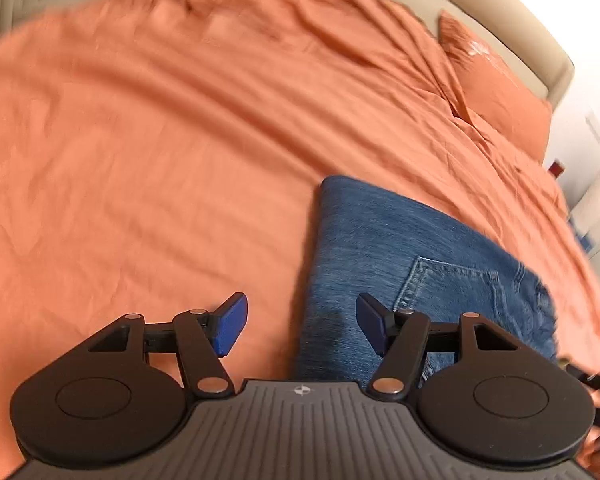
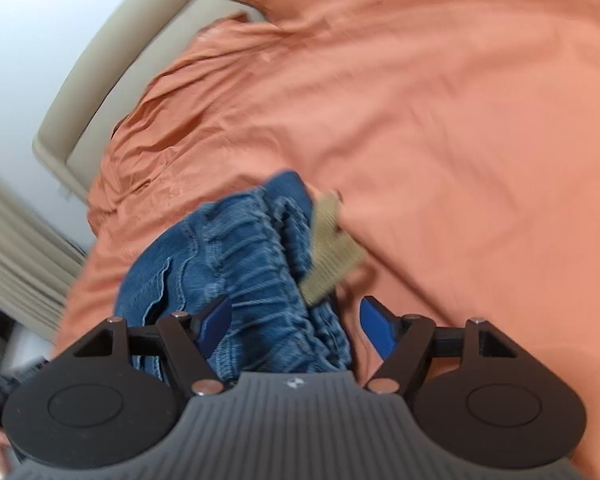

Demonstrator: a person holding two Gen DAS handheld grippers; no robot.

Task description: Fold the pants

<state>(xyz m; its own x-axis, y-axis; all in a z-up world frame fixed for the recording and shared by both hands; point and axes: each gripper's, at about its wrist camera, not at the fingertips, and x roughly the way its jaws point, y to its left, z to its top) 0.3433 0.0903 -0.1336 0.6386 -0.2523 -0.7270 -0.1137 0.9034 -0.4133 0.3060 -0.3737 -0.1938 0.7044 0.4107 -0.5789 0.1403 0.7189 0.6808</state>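
Observation:
Blue denim pants (image 1: 400,264) lie folded on the orange bedspread (image 1: 160,140), a back pocket (image 1: 448,288) facing up. My left gripper (image 1: 300,326) is open and empty above the folded pants' left edge. In the right wrist view the pants' gathered elastic waistband (image 2: 252,256) and a tan label (image 2: 328,248) show on the bedspread (image 2: 460,120). My right gripper (image 2: 296,330) is open, jaws wide, just above the waistband and holding nothing.
An orange pillow (image 1: 500,92) lies at the bed's far right by the beige headboard (image 1: 540,52). The headboard (image 2: 112,60) and a pale curtain (image 2: 16,248) show at left in the right wrist view. The frames are motion-blurred.

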